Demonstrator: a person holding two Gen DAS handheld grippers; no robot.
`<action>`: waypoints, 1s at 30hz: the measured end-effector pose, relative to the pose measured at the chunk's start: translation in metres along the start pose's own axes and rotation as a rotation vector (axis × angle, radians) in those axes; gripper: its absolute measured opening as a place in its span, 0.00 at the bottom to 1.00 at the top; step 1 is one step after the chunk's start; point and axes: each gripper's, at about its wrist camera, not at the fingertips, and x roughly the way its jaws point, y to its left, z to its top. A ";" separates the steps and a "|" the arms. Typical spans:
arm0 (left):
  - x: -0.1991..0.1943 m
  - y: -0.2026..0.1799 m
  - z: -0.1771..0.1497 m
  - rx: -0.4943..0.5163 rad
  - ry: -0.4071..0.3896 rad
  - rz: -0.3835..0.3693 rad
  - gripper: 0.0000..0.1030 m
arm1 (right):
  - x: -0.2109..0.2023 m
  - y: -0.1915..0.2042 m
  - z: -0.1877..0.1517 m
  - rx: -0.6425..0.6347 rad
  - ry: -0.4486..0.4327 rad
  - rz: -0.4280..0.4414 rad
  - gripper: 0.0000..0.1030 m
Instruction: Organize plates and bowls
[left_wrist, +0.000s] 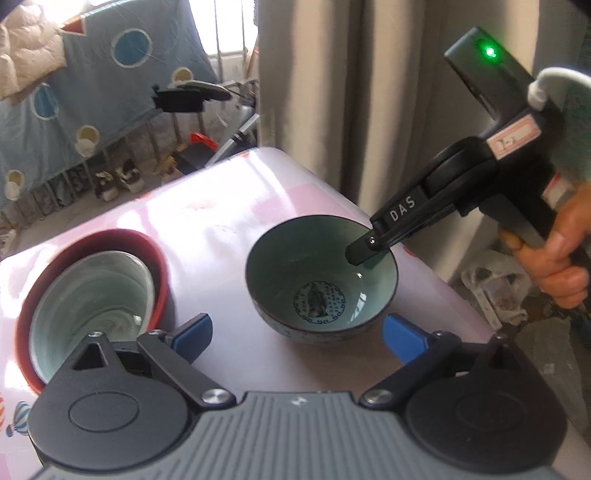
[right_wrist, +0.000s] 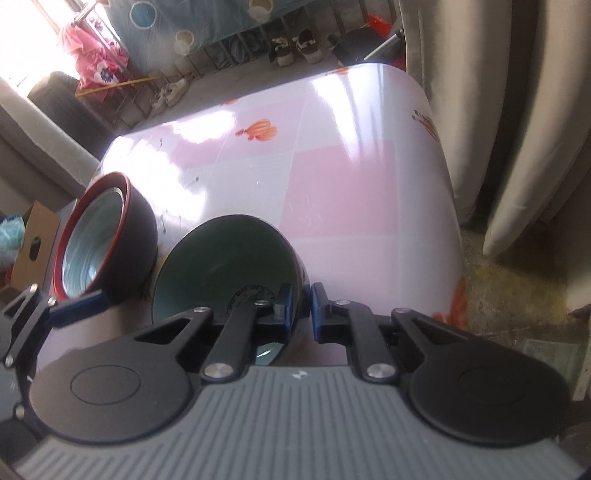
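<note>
Celadon-green glaze is lining the small bowl (left_wrist: 321, 284) that is sitting upright near the middle of the surface (left_wrist: 229, 206), a dark round emblem printed on its floor. The right tongs (left_wrist: 364, 251) are pinching its far right rim, one pad inside the wall and one outside; the right wrist view is showing this closely, with the rim caught between the two blue pads (right_wrist: 286, 310) and no gap left. The left wrist view is giving what that close view cannot: the whole right tool from the side, its green light glowing, and the person's hand (left_wrist: 554, 262) wrapping around the handle at the right edge.

The left tongs (left_wrist: 295, 334) are hovering on the near side of the bowl, spread wide, their blue pads standing either side of it without touching. In the right wrist view only one blue tip of them is peeking in at the left edge.

To the left of the green bowl, a pale swirled bowl (left_wrist: 92, 302) is nesting inside a larger red-rimmed bowl (left_wrist: 162, 266). The right wrist view is showing that the larger bowl's outside is dark and that it is standing just beside the green one, apart from it.

The glossy pink-and-white checked covering is reflecting window light. Beyond the far edge, shoes (right_wrist: 295, 48) are lying under a bed draped in blue cloth (left_wrist: 92, 92), and beige curtains (left_wrist: 351, 92) are hanging at the right.
</note>
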 end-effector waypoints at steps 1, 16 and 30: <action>0.004 -0.001 0.001 0.008 0.019 -0.013 0.99 | -0.001 -0.001 -0.002 0.000 0.004 0.001 0.08; 0.037 -0.011 0.009 0.050 0.052 -0.012 0.99 | 0.010 -0.010 -0.014 0.059 0.040 0.046 0.16; 0.026 0.035 0.023 -0.256 0.088 -0.044 0.63 | 0.017 -0.016 -0.020 0.086 0.038 0.068 0.16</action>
